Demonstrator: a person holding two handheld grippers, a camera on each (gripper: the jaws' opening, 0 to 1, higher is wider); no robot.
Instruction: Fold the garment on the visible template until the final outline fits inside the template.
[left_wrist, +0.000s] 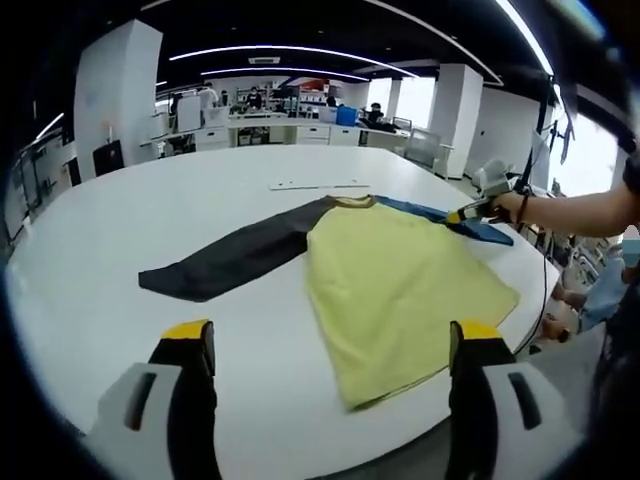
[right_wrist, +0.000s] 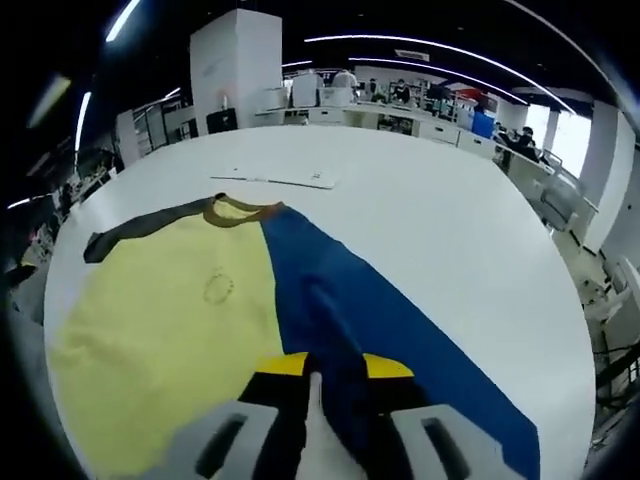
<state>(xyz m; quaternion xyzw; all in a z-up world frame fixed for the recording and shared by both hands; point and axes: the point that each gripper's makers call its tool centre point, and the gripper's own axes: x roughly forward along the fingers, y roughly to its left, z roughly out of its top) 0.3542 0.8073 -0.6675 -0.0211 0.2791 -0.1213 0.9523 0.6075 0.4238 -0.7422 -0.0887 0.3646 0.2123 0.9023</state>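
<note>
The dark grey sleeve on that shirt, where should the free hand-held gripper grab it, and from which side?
Probably at the cuff end of the dark grey sleeve, the tip farthest from the yellow body. It lies flat and stretched out on the white table, so come in low from beyond the cuff, along the sleeve's length. The left hand-held gripper is open and nearest.

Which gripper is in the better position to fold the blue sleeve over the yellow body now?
The right gripper, probably. Its jaws are closed on the blue sleeve, so it can carry it over the yellow body. The left gripper is open above the white table, holding nothing.
</note>
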